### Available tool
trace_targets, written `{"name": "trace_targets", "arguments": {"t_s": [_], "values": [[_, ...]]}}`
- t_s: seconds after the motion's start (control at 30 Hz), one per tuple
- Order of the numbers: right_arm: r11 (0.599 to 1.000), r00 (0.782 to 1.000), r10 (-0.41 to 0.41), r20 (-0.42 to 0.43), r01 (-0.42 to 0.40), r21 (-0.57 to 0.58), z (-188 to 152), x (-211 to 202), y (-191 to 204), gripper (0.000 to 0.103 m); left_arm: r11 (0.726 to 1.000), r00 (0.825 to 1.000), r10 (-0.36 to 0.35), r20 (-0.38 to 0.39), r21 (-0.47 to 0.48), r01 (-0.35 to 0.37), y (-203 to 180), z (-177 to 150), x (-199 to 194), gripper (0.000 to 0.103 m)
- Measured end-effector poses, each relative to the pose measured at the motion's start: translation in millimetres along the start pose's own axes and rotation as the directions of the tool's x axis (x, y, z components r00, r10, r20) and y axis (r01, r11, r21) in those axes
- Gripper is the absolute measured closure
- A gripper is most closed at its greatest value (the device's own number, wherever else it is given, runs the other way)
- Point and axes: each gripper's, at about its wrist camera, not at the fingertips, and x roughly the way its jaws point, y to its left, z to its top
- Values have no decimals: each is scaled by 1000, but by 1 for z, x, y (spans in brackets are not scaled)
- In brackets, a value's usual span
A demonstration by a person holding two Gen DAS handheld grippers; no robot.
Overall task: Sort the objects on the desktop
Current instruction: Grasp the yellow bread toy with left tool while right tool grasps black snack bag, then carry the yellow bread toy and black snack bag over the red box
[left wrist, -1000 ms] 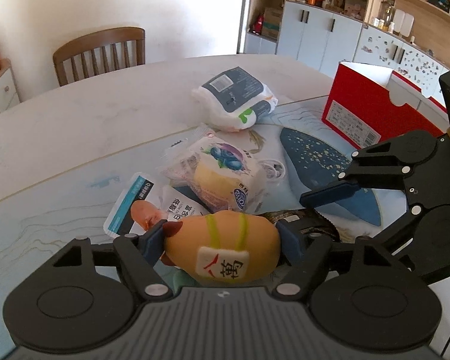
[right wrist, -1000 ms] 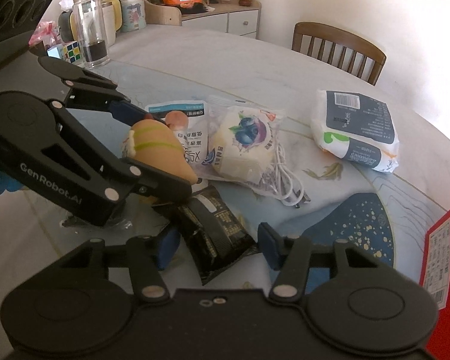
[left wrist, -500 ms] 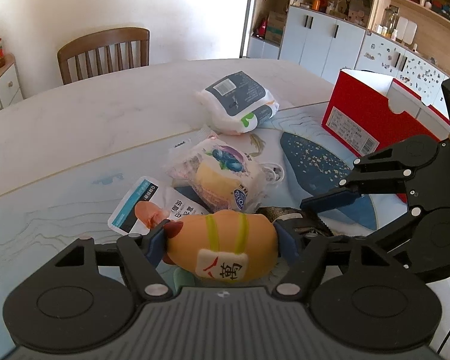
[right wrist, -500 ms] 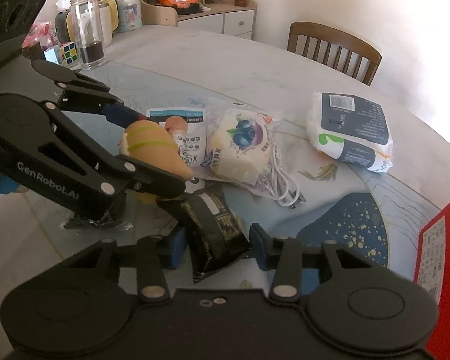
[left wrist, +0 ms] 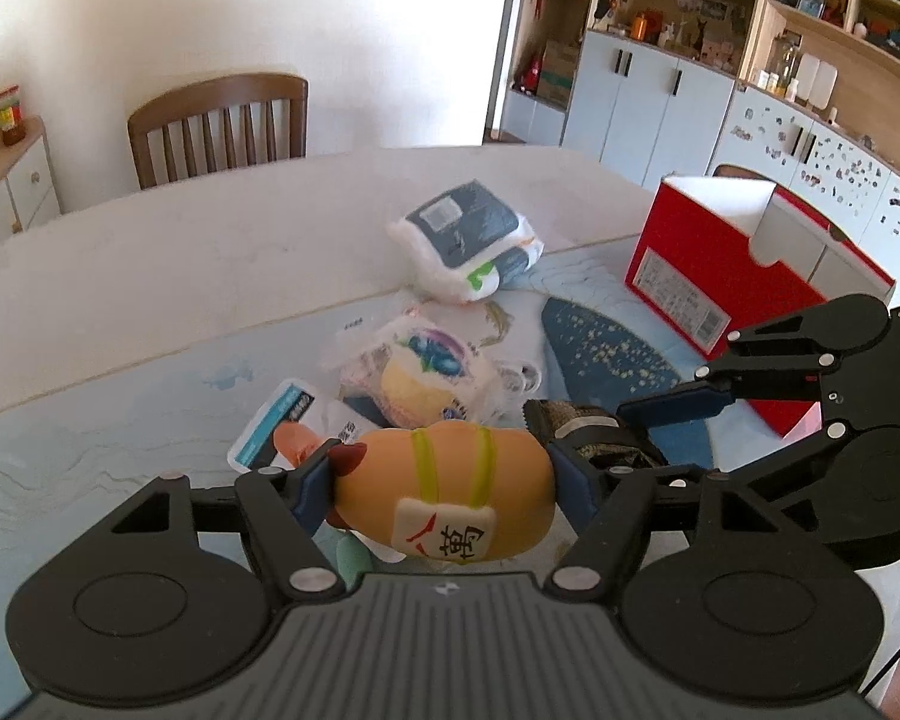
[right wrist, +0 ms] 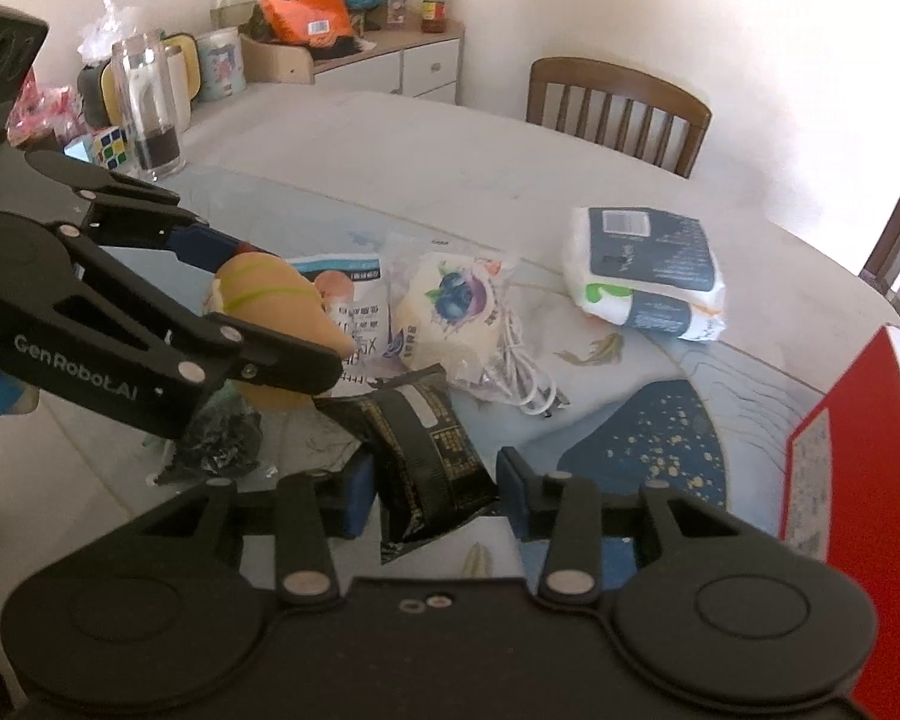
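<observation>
My left gripper [left wrist: 444, 489] is shut on an orange plush toy [left wrist: 450, 492] with green stripes and holds it above the table; it also shows in the right wrist view [right wrist: 270, 300]. My right gripper [right wrist: 429, 495] is closed around a black snack packet [right wrist: 426, 456], its pads against both sides; the packet also shows in the left wrist view [left wrist: 594, 432]. On the table lie a blueberry bread bag [right wrist: 450, 312], a white sachet [right wrist: 354, 300], a white cable [right wrist: 522, 372] and a tissue pack [right wrist: 642, 270].
A red open box [left wrist: 744, 276] stands at the right of the table. A glass bottle [right wrist: 150, 102], a puzzle cube [right wrist: 108, 147] and jars stand at the far left. A crumpled dark wrapper [right wrist: 216, 438] lies under the left gripper. A wooden chair [left wrist: 216, 126] stands behind the table.
The right gripper has moved forward around the black packet and narrowed onto it. The left gripper has risen slightly with the plush toy.
</observation>
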Motion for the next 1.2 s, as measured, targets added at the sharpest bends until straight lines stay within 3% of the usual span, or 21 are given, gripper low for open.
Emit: {"name": "trace_targets", "arguments": {"t_s": [0.53, 1.2], "values": [[988, 995, -80, 58, 71, 136, 3, -56, -15, 61, 1000, 997, 14, 71, 8, -14, -21, 22, -42, 31], [934, 976, -188, 107, 144, 326, -18, -125, -56, 61, 996, 994, -34, 107, 89, 24, -78, 53, -56, 31]]}}
